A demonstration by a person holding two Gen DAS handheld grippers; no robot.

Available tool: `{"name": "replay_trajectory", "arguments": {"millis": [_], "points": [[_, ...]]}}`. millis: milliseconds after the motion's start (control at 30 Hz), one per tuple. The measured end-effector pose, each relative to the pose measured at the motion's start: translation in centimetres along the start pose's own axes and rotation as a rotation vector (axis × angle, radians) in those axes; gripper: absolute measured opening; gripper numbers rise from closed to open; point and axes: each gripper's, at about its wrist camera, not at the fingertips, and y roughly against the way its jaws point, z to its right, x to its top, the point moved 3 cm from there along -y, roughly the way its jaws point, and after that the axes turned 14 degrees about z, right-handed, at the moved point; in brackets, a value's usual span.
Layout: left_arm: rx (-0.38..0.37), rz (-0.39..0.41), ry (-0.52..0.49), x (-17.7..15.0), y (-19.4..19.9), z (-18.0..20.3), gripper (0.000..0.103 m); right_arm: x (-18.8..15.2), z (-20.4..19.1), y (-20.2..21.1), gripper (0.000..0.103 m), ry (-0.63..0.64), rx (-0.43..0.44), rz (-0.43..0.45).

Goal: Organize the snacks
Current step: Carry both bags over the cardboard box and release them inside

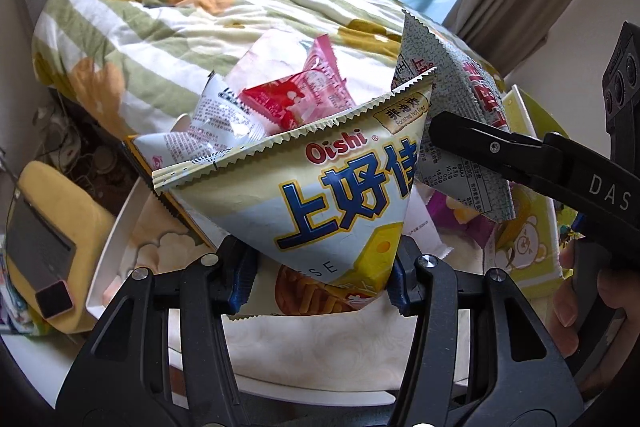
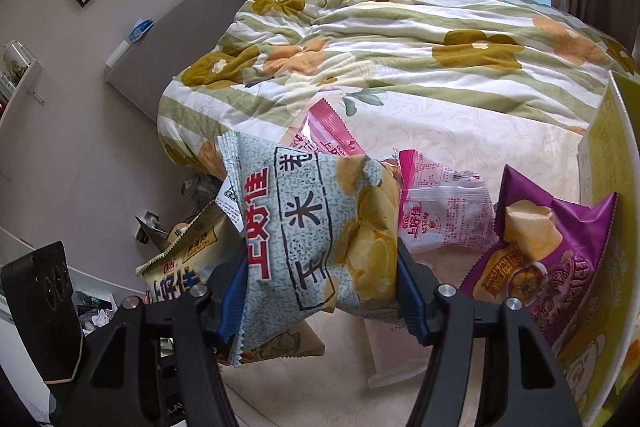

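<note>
The floral quilt [image 2: 400,39] on the bed lies behind the snack pile; just in front of it the left tool [image 1: 320,279] grips the cheese snack bag [image 1: 320,195] by its lower end. Beside it the right tool [image 2: 320,287] clamps the grey chip bag [image 2: 320,227] across its middle. Both bags look light, air-filled, slippery and crushable; the crimped seams appear the safer hold.

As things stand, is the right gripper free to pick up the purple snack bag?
Probably not: the right gripper is already shut on the grey chip bag, though the purple snack bag lies uncovered just beside it.
</note>
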Motion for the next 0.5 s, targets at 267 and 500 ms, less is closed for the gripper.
{"name": "replay_trajectory", "arguments": {"millis": [267,500], "points": [[-0.156,0.053,-0.116,3.1,2.4,4.6,0.049,1.5,1.3,8.1,0.06,-0.079,-0.109,0.156],[-0.277,0.101,-0.211,6.0,3.0,11.9,0.049,2.2,5.8,15.4,0.06,-0.142,-0.251,0.27]]}}
